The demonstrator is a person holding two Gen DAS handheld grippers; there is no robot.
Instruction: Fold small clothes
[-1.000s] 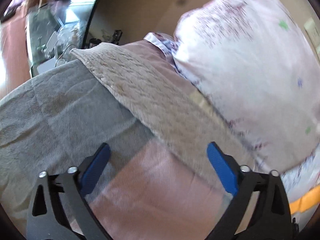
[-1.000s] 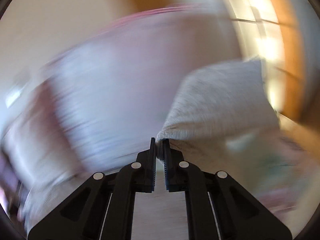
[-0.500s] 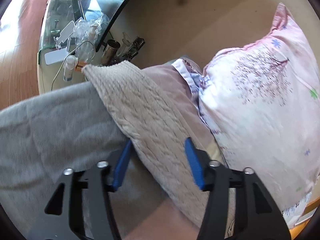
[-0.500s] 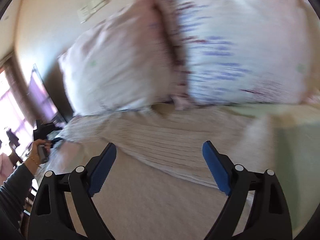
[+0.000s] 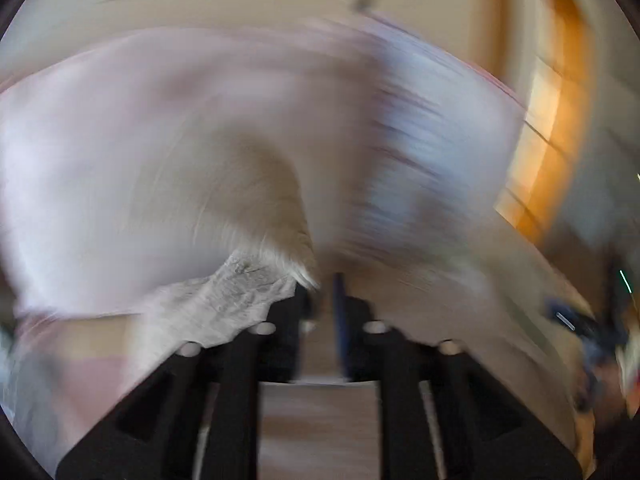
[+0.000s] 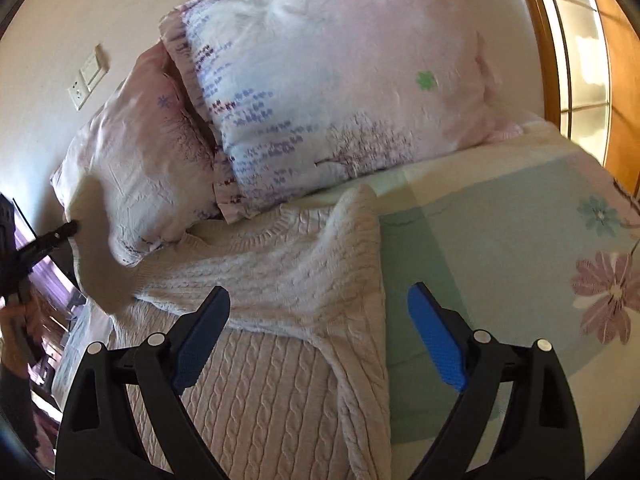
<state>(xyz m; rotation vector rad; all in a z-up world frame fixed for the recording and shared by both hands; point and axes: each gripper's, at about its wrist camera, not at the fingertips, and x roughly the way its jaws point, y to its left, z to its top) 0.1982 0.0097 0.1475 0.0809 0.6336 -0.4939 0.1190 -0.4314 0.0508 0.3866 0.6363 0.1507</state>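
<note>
A cream cable-knit sweater (image 6: 280,280) lies on the bed below two pillows, its right sleeve folded across the body. My right gripper (image 6: 320,344) is open and empty, hovering just above the sweater's body. In the blurred left wrist view my left gripper (image 5: 322,280) is shut on the sweater's left sleeve (image 5: 240,292), lifted off the bed. The left gripper also shows at the left edge of the right wrist view (image 6: 60,234), with the sleeve (image 6: 100,256) hanging from it.
Two pink floral pillows (image 6: 340,92) lean against the wall behind the sweater. A green floral bedsheet (image 6: 520,248) spreads to the right. A wooden window frame (image 6: 616,80) stands far right. Wall switches (image 6: 88,76) sit upper left.
My left gripper closed on the sweater's sleeve and lifted it, swinging fast. My right gripper let go of the cloth, opened, and now hovers over the sweater.
</note>
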